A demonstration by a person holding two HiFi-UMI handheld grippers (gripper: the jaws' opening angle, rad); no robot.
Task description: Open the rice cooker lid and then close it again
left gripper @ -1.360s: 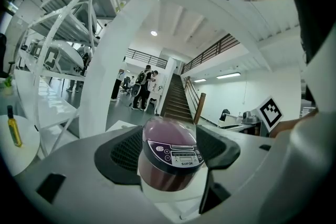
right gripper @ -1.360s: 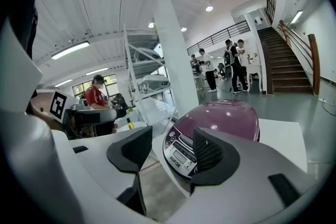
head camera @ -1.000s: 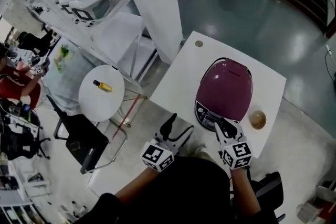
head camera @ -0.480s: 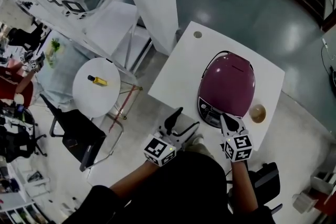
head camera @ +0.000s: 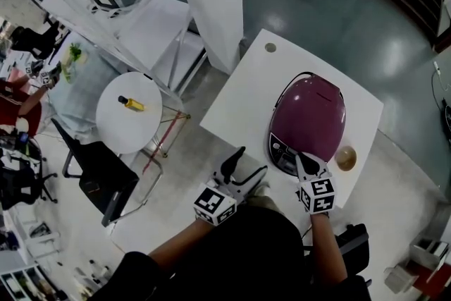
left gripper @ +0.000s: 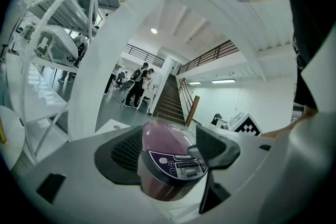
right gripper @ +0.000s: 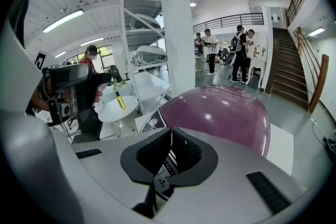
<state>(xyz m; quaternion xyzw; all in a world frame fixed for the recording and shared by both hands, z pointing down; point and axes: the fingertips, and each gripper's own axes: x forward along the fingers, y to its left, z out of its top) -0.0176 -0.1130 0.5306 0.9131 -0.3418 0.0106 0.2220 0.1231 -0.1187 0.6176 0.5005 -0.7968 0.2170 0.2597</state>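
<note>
Head view sets the purple rice cooker (head camera: 308,120), lid down, on the white tabletop (head camera: 239,106), with a small brown bowl (head camera: 345,158) beside it (neither claw camera catches that bowl). It shows the right claw (head camera: 304,164) over the control panel (head camera: 283,155). Only the right gripper view shows its jaws pressed together, gripping nothing. The left claw (head camera: 236,167) hangs off the tabletop's edge, and the left gripper view shows it wide apart and empty.

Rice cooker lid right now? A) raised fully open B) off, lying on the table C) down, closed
C: in the head view the purple rice cooker lid lies shut, with no gap showing. The right hand-held gripper, jaws together, points at the front panel.
</note>
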